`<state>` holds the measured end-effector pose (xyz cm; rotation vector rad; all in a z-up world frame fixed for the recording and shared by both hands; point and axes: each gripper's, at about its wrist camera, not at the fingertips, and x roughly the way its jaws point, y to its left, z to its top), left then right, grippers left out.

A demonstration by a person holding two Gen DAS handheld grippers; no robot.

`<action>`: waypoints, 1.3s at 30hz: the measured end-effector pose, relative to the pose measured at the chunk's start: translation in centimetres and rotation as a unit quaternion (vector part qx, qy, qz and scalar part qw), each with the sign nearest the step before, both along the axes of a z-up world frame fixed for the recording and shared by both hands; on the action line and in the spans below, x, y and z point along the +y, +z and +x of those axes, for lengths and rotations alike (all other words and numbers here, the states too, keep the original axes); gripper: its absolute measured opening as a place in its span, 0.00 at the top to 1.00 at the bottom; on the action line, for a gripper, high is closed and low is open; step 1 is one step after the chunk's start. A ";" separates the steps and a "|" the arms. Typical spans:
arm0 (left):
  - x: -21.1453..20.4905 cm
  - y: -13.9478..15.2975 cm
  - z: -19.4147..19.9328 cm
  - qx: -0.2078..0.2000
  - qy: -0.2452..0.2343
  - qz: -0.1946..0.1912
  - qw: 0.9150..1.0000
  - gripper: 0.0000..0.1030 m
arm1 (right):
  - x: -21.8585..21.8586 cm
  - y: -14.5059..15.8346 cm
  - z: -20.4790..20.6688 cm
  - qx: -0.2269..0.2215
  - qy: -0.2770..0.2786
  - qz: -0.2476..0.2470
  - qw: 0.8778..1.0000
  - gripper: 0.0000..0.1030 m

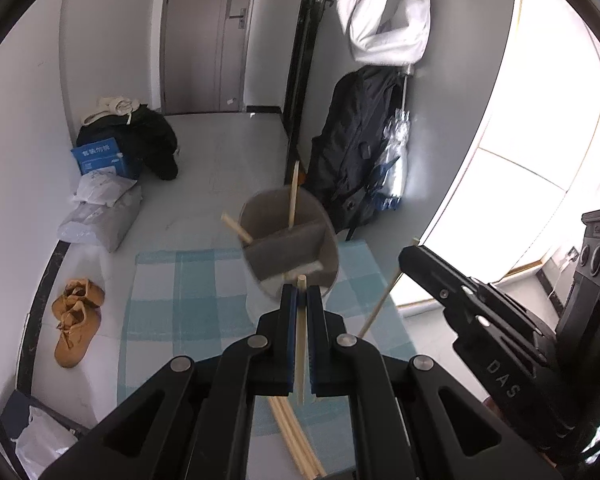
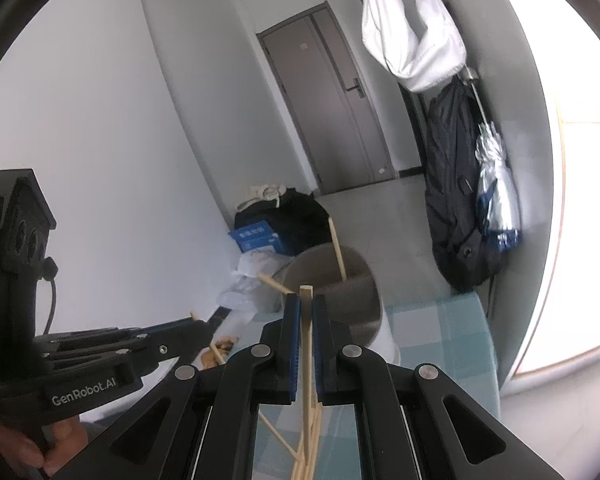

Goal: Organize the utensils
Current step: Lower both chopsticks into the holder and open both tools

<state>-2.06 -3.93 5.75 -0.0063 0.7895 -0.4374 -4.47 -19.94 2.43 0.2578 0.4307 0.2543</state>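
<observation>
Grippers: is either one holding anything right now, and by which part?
Both. The left gripper pinches one chopstick just below its upper end. The right gripper pinches another chopstick, also near the top end.

You have two claws in play: the left claw (image 1: 301, 294) pinches one chopstick (image 1: 301, 344), and the right claw (image 2: 306, 308) pinches one chopstick (image 2: 308, 344) too. You have one holder (image 1: 288, 240) at the far edge of the bench (image 1: 168, 280), split into two compartments, with two chopsticks (image 1: 293, 196) standing in its far one. A loose bundle of chopsticks (image 1: 296, 440) lies at the near edge; you cannot count those exactly. One pair of shoes (image 1: 76, 320) sits on the floor.
</observation>
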 end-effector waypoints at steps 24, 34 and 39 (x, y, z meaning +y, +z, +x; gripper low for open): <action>1.0 7.9 7.6 -0.070 0.024 -0.068 0.995 0.99 | -0.9 11.5 9.3 -0.093 0.001 -0.065 0.994 0.95; 0.8 6.1 11.2 -0.062 0.017 -0.058 0.996 0.99 | -1.0 8.8 14.2 -0.080 0.001 -0.076 0.994 0.95; 0.4 4.4 12.6 -0.045 0.010 -0.046 0.998 0.99 | -1.0 6.9 15.7 -0.065 0.009 -0.082 0.994 0.95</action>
